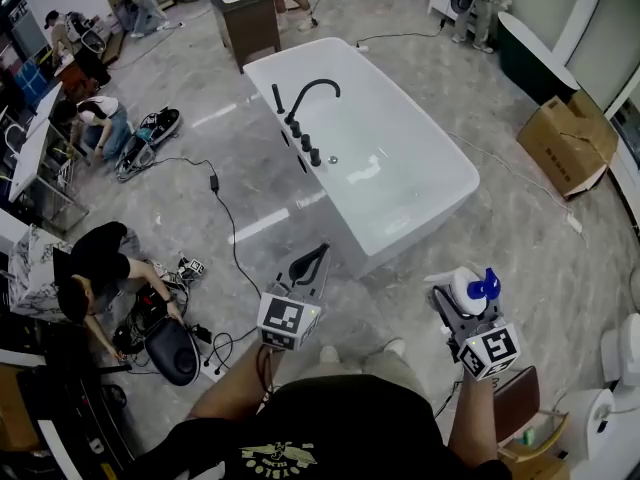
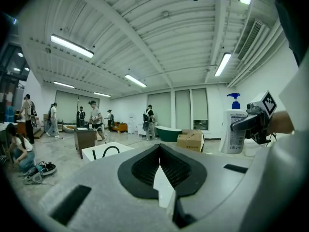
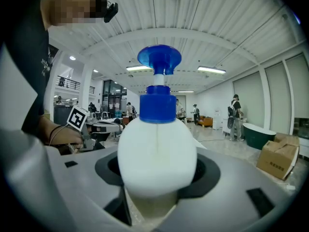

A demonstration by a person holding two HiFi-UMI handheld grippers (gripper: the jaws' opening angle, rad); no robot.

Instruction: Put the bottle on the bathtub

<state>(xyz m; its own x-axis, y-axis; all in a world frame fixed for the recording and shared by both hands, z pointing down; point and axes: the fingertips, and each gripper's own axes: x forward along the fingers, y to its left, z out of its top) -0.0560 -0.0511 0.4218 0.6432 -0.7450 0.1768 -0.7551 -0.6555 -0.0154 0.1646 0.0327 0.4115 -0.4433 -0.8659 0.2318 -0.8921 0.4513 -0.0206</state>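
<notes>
A white pump bottle (image 1: 468, 290) with a blue pump head stands upright between the jaws of my right gripper (image 1: 462, 306), which is shut on it. The right gripper view is filled by the bottle (image 3: 157, 149) and its blue pump (image 3: 159, 59). The white bathtub (image 1: 420, 183) with a black faucet (image 1: 305, 98) stands on the floor ahead, and the bottle is held short of its near right corner. My left gripper (image 1: 312, 260) hangs just before the tub's near edge, shut with nothing in it. In the left gripper view the pads (image 2: 166, 187) meet, and the bottle (image 2: 235, 129) shows at the right.
People crouch on the floor at the left among cables and gear (image 1: 150, 133). A cardboard box (image 1: 565, 143) and a dark green tub (image 1: 535, 53) lie at the far right. A brown cabinet (image 1: 250, 23) stands beyond the bathtub. A toilet (image 1: 625, 353) sits at the right edge.
</notes>
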